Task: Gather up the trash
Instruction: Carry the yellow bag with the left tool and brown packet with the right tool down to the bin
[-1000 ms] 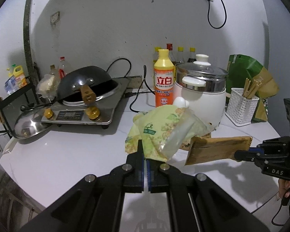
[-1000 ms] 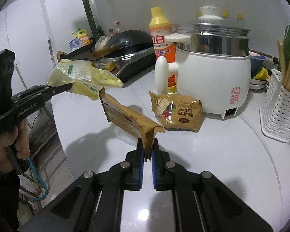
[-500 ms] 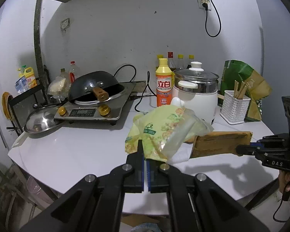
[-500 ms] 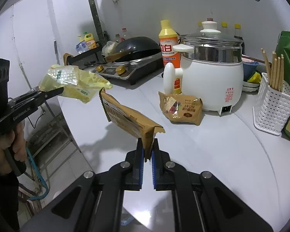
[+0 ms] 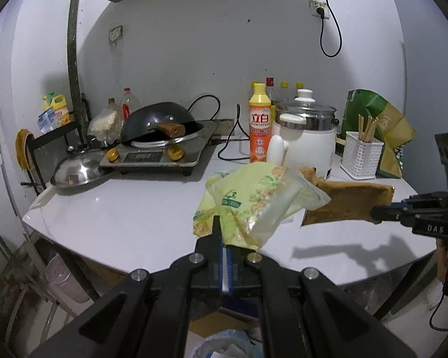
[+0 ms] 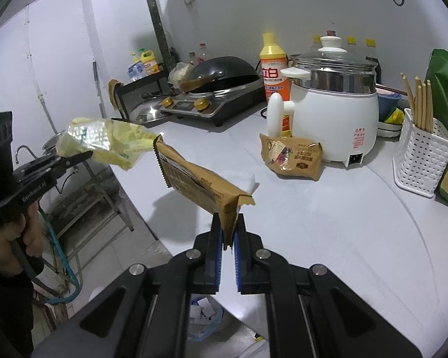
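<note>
Over the table edge: both grippers hang past the white table (image 6: 328,238), each carrying trash; a lined bin (image 6: 204,320) shows on the floor below, between the arms.

Left gripper (image 5: 225,238): jaws closed on a lower corner of the yellow plastic bag (image 5: 254,200), which balloons up and outward from the pinch (only a thin fold of film sits between the pads).

Right gripper (image 6: 228,232): clamped on one sealed end of the brown wrapper (image 6: 200,179); the rest juts out level toward the other hand.

Trash not yet collected: a second brown packet (image 6: 292,158) lies on the table, touching the base of the white electric pot (image 6: 334,113).

Risk, slip: the slick film may slide out of the pinch if the left hand swings fast.

Risk, missed drop: the bag is light and billowy, so released high it could drift and land beside the bin.

Risk, collision: the wrapper's free end reaches close to the bag; crossing hands could snag one on the other.

Risk, later reach: fetching the packet could nudge the pot or the chopstick holder (image 6: 421,158).
</note>
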A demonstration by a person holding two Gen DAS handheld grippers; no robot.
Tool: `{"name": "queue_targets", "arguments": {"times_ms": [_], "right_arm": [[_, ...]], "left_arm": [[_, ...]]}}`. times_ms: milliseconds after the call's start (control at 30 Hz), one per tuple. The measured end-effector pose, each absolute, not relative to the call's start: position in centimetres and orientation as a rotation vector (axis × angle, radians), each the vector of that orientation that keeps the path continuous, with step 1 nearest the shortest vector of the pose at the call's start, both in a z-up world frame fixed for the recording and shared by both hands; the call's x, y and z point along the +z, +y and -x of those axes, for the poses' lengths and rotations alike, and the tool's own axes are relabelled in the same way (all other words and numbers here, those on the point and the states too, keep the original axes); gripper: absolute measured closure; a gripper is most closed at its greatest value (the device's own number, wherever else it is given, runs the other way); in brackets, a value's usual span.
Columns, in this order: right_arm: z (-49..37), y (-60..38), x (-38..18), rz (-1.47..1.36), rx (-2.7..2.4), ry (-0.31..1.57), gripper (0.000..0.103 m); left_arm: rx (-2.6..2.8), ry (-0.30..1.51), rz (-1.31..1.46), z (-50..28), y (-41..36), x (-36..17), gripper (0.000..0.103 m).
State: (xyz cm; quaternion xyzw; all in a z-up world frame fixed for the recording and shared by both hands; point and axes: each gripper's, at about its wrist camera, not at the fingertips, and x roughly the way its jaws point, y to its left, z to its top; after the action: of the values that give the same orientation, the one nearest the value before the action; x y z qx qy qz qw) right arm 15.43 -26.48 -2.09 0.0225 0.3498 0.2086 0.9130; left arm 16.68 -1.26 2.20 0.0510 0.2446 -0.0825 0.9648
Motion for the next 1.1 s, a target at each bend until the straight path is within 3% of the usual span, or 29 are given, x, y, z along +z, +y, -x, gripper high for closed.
{"name": "queue_targets", "arguments": {"times_ms": [667,1100], "right_arm": [[-10.4,-19.4,-5.9,0.033,0.558,0.786,0.097],[-9.9,-15.3,-15.2,0.028,0.580,0.942,0.097]], "left_arm": [[-0.130,0.624,-0.018,-11.6,3.8,-6.3,0.102],[-0.104,0.821,0.100,-11.3,6.4,-16.7,0.102]]}}
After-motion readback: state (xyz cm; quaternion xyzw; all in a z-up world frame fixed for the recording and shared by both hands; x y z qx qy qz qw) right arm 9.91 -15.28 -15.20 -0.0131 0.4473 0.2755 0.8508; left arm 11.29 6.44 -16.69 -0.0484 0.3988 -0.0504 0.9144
